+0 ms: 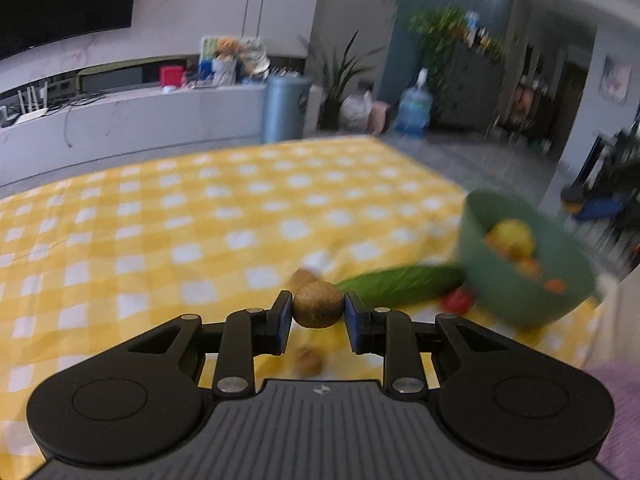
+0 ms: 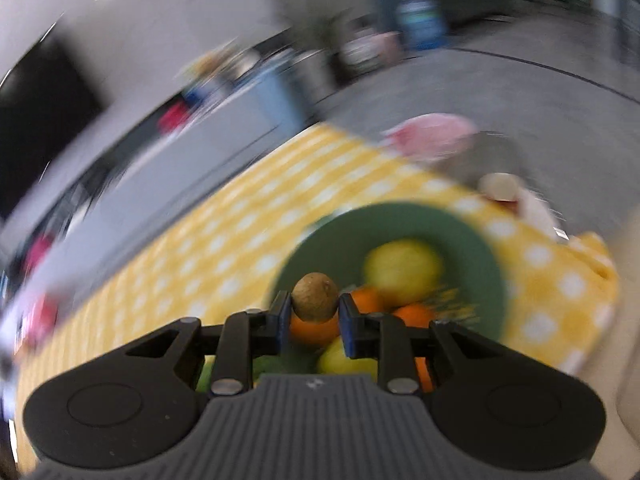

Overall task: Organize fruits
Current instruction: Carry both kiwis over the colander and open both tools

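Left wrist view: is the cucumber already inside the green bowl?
No, the cucumber lies on the checked cloth beside the green bowl.

Left gripper (image 1: 319, 312): jaws drawn close, blue pads pressed on either side of a brown kiwi (image 1: 319, 305), which sits at the pad tips. Black linkage arms are folded symmetrically inward. Gripper points forward and downward.

Right gripper (image 2: 314, 312): jaws likewise close together, blue pads clamped on a second kiwi (image 2: 315, 297) held at the tips. Gripper tilts downward, and the view is rolled to one side. Its background is heavily blurred; the gripper body reads sharp.
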A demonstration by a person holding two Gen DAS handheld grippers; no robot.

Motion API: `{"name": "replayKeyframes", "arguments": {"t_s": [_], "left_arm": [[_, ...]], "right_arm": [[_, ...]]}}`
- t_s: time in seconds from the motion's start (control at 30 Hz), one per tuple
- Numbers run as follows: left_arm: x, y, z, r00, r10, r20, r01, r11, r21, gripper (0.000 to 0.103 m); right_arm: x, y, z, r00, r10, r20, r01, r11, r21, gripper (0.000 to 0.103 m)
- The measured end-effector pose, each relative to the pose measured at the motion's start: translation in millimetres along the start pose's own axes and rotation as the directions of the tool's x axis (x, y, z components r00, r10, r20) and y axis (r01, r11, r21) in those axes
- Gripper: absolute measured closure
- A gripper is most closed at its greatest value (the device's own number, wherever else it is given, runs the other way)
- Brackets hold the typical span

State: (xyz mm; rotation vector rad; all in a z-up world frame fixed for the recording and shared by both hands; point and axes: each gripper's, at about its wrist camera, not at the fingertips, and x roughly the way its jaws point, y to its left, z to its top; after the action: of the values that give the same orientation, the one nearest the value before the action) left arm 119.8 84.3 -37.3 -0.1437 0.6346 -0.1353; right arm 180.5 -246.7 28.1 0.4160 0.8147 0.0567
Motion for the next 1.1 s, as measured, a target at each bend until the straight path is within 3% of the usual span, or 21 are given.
{"name": "replayKeyframes", "arguments": {"t_s": [0.17, 0.27, 0.4, 0.57, 0.67, 0.87, 1.0, 1.1], "left_arm": [[-4, -24, 18, 0.99, -0.133, 0.038, 0.135, 0.99, -0.045, 0.072], [3, -42, 28, 0.97, -0.243, 0.022, 0.244, 0.967, -0.072, 0.072], [28, -73, 39, 0.923, -0.381, -0.051, 0.374, 0.921, -0.107, 0.072], [70, -109, 53, 0.849, -0.51, -0.134, 0.494, 0.858, -0.14, 0.072], [92, -125, 58, 0.828, -0.531, -0.179, 0.51, 0.847, -0.15, 0.073], [123, -139, 57, 0.828, -0.509, -0.235, 0.477, 0.86, -0.182, 0.073], [137, -150, 53, 0.805, -0.525, -0.276, 0.492, 0.851, -0.184, 0.073], [144, -162, 50, 0.801, -0.519, -0.3, 0.486, 0.855, -0.182, 0.073]], "right_arm": [[-15, -47, 9, 0.996, -0.031, 0.079, 0.018, 0.987, 0.157, 0.081], [-14, -61, 9, 0.997, -0.014, 0.082, -0.003, 0.98, 0.2, 0.081], [-5, -75, 7, 0.996, 0.009, 0.093, -0.031, 0.97, 0.241, 0.081], [21, -79, 6, 0.999, 0.015, 0.043, -0.024, 0.977, 0.21, 0.081], [33, -84, 5, 1.0, 0.013, 0.016, -0.017, 0.974, 0.225, 0.081], [51, -89, 3, 1.0, -0.01, -0.017, 0.014, 0.968, 0.251, 0.079], [54, -91, 5, 1.0, 0.003, -0.017, 0.002, 0.965, 0.262, 0.061], [44, -99, 7, 0.999, 0.023, 0.03, -0.031, 0.954, 0.298, 0.061]]}}
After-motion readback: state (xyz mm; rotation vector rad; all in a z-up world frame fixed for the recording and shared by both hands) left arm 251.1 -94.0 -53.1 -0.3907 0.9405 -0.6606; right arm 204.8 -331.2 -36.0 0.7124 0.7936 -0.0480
